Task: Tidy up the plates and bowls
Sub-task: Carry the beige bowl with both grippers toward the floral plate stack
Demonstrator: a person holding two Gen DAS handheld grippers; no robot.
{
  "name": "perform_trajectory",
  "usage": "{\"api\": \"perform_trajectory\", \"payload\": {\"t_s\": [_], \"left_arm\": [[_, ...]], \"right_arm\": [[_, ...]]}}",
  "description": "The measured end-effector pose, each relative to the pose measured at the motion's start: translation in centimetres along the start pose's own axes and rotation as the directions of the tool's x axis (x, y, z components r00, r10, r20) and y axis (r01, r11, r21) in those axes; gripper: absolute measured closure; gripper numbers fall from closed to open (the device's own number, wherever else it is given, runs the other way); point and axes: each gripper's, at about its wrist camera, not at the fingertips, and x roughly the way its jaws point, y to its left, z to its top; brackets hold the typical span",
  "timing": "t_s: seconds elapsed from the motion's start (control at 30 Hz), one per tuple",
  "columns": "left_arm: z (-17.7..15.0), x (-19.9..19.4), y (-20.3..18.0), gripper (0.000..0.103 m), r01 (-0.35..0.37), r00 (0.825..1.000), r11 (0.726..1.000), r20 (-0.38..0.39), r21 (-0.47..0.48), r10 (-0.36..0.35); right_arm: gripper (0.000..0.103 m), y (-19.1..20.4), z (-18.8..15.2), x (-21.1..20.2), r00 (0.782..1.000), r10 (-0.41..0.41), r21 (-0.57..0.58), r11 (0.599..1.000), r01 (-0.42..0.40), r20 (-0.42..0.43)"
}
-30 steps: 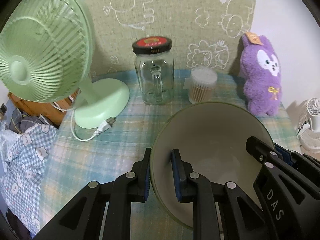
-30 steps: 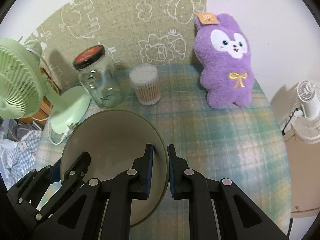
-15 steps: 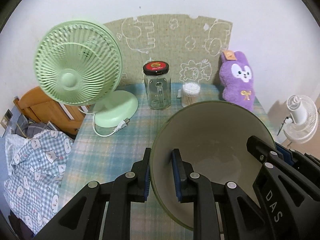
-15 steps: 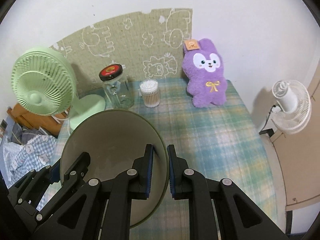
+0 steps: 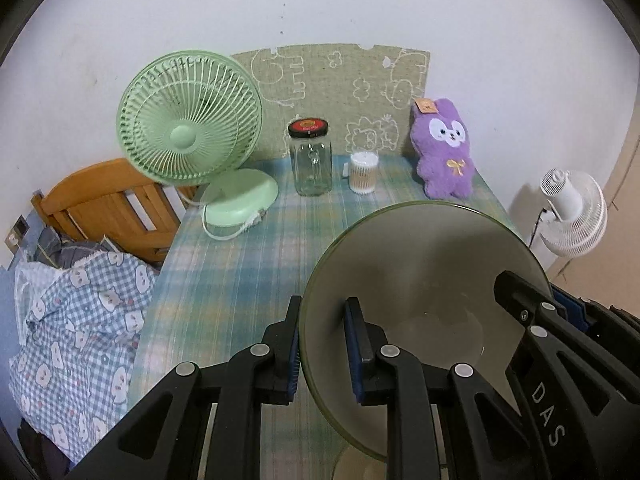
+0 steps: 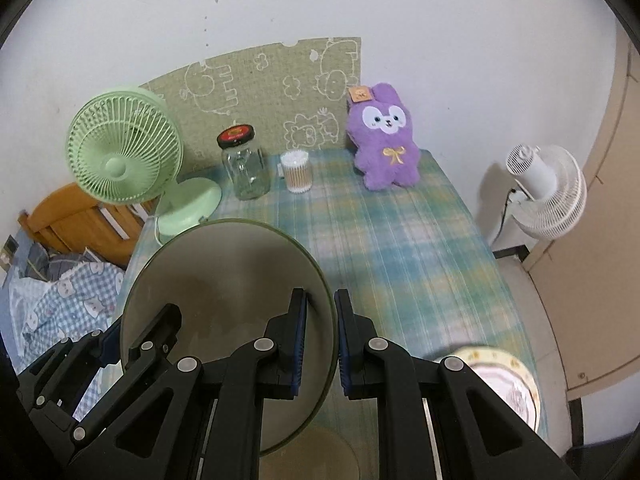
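Olive-green at the rim and pale grey inside, a wide round bowl (image 5: 420, 264) hangs in the air above the near end of the plaid blue-green tablecloth (image 5: 240, 264), gripped from both sides. The left black two-finger gripper (image 5: 322, 344) pinches the bowl's left rim, its blue-padded jaws drawn in until only the wall of the bowl lies between them, one pad outside and one inside. The right black two-finger gripper (image 6: 322, 340) clamps the opposite rim the same way, narrowly parted around the wall.

Directly beneath the held bowl, at the very near edge of the table, the rim of another olive-grey dish (image 6: 332, 452) shows, though most of it is hidden. To the near right lies a white plate with a yellow patterned border (image 6: 508, 384), partly behind the right gripper and blurred.

At the far end of the table, against the wall, stand a mint-green desk fan (image 5: 188, 136) on the left, a clear glass jar with a black and red lid (image 5: 311, 160), a small clear tub of cotton swabs (image 5: 363, 172) just right of it, and a purple plush rabbit (image 5: 444, 152) at the far right. A white floor fan (image 6: 544, 192) stands off the table to the right.
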Motion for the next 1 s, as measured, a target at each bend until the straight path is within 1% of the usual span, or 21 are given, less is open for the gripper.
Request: {"api": "perform_trajectory", "payload": {"t_s": [0.23, 0.57, 0.73, 1.0], "left_arm": [[-3.8, -0.4, 0.0, 0.085, 0.016, 0.999, 1.000, -0.036, 0.021, -0.015], [-8.2, 0.5, 0.2, 0.085, 0.023, 0.993, 0.999, -0.114, 0.039, -0.018], [-9.4, 1.2, 0.5, 0.085, 0.030, 0.989, 0.999, -0.148, 0.044, -0.023], [-10.6, 2.0, 0.0, 0.085, 0.060, 0.980, 0.997, -0.195, 0.046, -0.050]], "right_arm": [[0.086, -0.1, -4.0, -0.6, 0.999, -0.017, 0.010, 1.000, 0.017, -0.030], [0.086, 0.0, -8.7, 0.7, 0.993, -0.034, 0.018, 0.999, 0.036, -0.117], [0.086, 0.1, -10.0, 1.3, 0.988, -0.044, 0.017, 0.999, 0.047, -0.147], [0.086, -0.4, -11.3, 2.1, 0.979, -0.074, 0.024, 0.996, 0.080, -0.187]]}}
